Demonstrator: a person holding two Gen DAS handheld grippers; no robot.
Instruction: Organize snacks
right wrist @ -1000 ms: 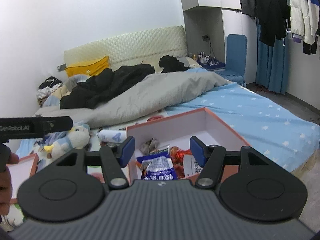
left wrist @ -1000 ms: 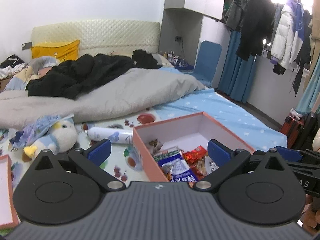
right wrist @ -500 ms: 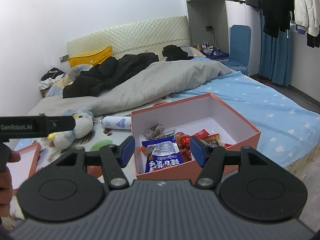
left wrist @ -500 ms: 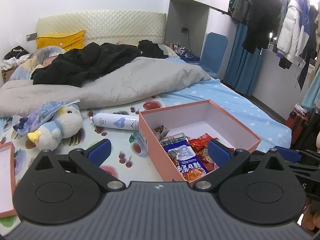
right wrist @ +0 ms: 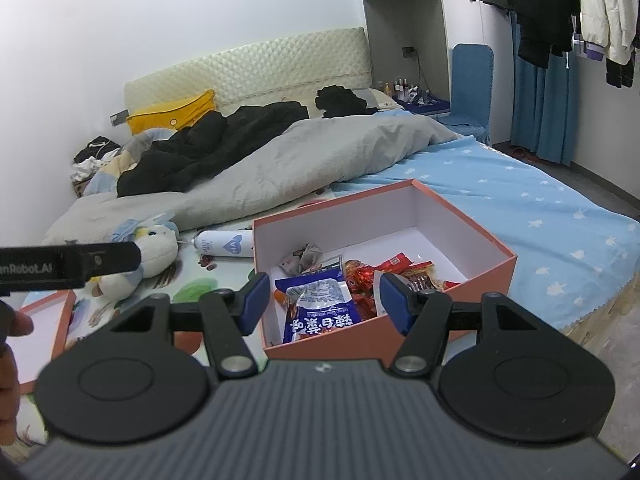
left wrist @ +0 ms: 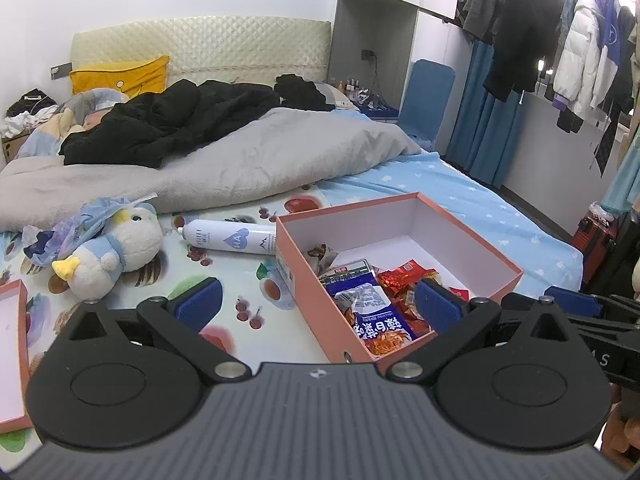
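Note:
An open orange box sits on the bed and holds several snack packets: a blue packet, red packets and a crumpled wrapper. My left gripper is open and empty, above the box's near left corner. My right gripper is open and empty, above the box's near edge, over the blue packet.
A white spray bottle lies left of the box. A plush duck lies further left. The orange lid lies at the far left. A grey duvet and black clothes cover the bed behind.
Both grippers have risen and tilted down, so the box and the packets inside show more fully. Both stay open and empty. The objects have not moved.

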